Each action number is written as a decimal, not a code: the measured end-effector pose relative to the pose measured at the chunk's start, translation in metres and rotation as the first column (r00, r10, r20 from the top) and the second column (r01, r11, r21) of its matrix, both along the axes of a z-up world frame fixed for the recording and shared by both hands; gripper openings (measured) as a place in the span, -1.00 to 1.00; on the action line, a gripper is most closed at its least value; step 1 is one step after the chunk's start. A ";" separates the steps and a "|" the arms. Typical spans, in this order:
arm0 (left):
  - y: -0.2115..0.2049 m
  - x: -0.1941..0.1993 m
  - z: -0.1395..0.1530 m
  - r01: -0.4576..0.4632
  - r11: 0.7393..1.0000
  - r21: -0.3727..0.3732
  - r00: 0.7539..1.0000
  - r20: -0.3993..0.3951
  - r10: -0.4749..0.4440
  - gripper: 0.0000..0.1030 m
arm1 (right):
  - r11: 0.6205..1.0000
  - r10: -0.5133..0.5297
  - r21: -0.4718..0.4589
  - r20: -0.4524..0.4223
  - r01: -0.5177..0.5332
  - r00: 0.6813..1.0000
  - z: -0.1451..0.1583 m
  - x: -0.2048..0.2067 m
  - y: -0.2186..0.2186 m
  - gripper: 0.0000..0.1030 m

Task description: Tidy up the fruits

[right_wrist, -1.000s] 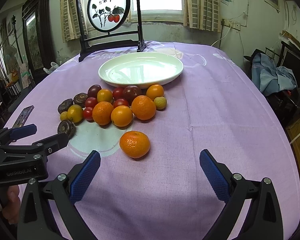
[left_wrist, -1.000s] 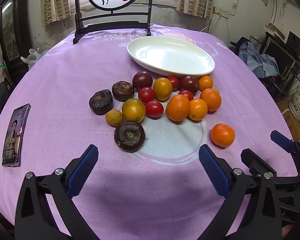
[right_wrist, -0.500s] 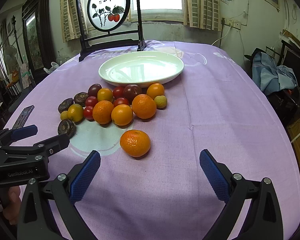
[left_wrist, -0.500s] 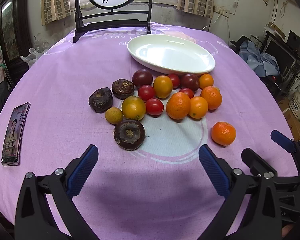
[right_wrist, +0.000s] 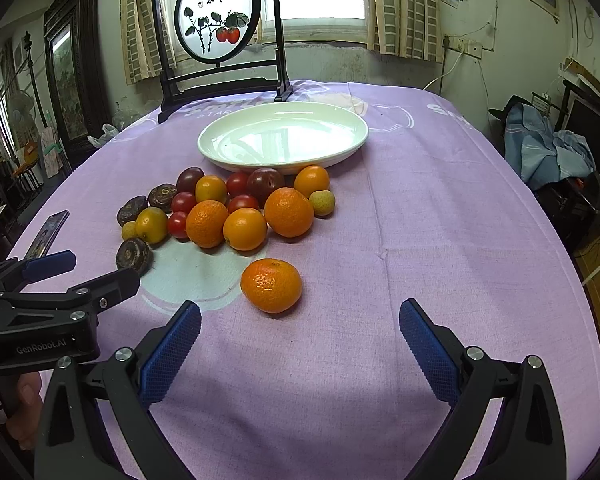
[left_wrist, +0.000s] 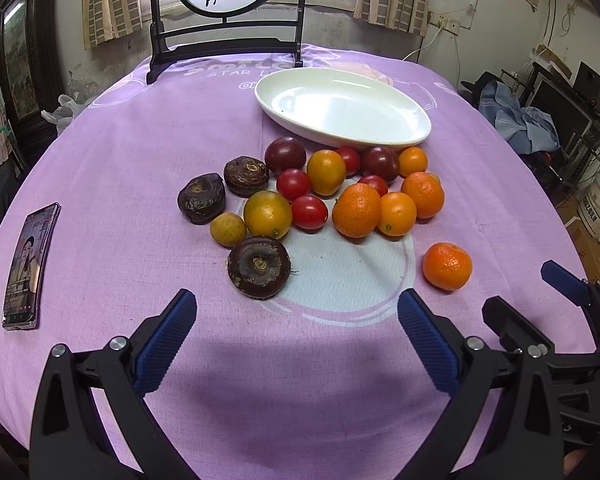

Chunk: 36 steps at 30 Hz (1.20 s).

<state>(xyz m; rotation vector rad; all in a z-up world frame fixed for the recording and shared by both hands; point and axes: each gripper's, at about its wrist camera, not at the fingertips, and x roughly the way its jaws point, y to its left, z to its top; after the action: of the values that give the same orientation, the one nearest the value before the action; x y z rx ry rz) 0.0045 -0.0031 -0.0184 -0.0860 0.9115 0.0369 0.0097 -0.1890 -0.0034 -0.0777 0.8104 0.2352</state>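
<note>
Purple cloth covers round counter w/ window and curtains behind; round painted screen on dark stand at far edge.

Fruit pile sits mid-counter, just in front of white oval dish, which holds nothing. Lone mandarin lies apart from pile, nearer the cameras, bright orange, pebbled skin, small stem dimple on top.

Pile, left wrist view: dark brown water chestnuts x3, ringed tops – nearest one sits off the front of the pile, other two side by side at left. Red cherry tomatoes x4 visible, e.g.. Dark purple round fruits x2 at back, nearest the dish. Yellow-orange tomatoes x2. Mandarins in pile x2; smooth orange fruits x2. Small yellow-green fruit x2: one at left, other at right side.

Phone flat at left edge, screen lit.

Left hand-held gripper released, blue pads wide apart, above bare cloth short of nearest chestnut. Right hand-held gripper also spread wide, lone mandarin just ahead, nothing between pads.

Vs 1 s ago: both views slightly lower/closer; fruit unmoved; both jaws unchanged.
</note>
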 end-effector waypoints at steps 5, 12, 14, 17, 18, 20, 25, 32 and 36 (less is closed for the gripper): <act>0.001 0.001 -0.002 0.001 1.000 -0.001 1.000 -0.006 -0.001 0.91 | 1.000 0.000 -0.003 -0.004 0.000 1.000 -0.002 0.000 0.001 0.93; 0.011 0.004 -0.004 -0.005 0.999 0.041 1.000 -0.002 0.005 0.91 | 0.999 0.002 -0.038 -0.018 -0.003 1.000 -0.007 0.003 0.002 0.93; 0.023 0.005 -0.003 -0.035 0.999 0.041 0.999 0.011 0.035 0.91 | 0.998 0.008 -0.057 -0.033 -0.010 0.999 -0.010 0.008 0.002 0.93; 0.041 0.007 -0.006 -0.062 0.997 0.041 0.998 0.018 0.061 0.91 | 0.997 0.013 -0.077 -0.070 -0.018 0.997 -0.019 0.017 0.007 0.93; 0.045 0.009 -0.007 -0.058 0.997 0.040 0.998 0.015 0.058 0.91 | 0.997 0.019 -0.074 -0.083 -0.025 0.996 -0.022 0.020 0.009 0.93; 0.051 0.012 -0.012 -0.043 0.999 0.030 0.999 0.001 0.043 0.91 | 0.996 0.034 -0.081 -0.103 -0.042 0.994 -0.026 0.026 0.015 0.93; 0.065 0.021 -0.022 -0.026 0.999 -0.017 0.999 -0.036 0.026 0.91 | 0.988 0.077 -0.119 -0.133 -0.093 0.988 -0.034 0.039 0.035 0.84; 0.068 0.034 -0.036 -0.013 0.997 -0.080 0.995 -0.095 0.005 0.91 | 0.988 0.094 -0.106 -0.172 -0.113 0.981 -0.040 0.053 0.043 0.29; 0.064 0.039 -0.041 -0.008 0.996 -0.085 0.993 -0.116 -0.002 0.91 | 0.990 0.094 -0.085 -0.169 -0.110 0.981 -0.037 0.056 0.039 -0.15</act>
<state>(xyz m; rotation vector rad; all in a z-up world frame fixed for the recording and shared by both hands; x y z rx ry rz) 0.0431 0.0607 -0.0594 -0.1661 1.0287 0.0061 0.0655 -0.1501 -0.0406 -0.1906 0.9838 0.3032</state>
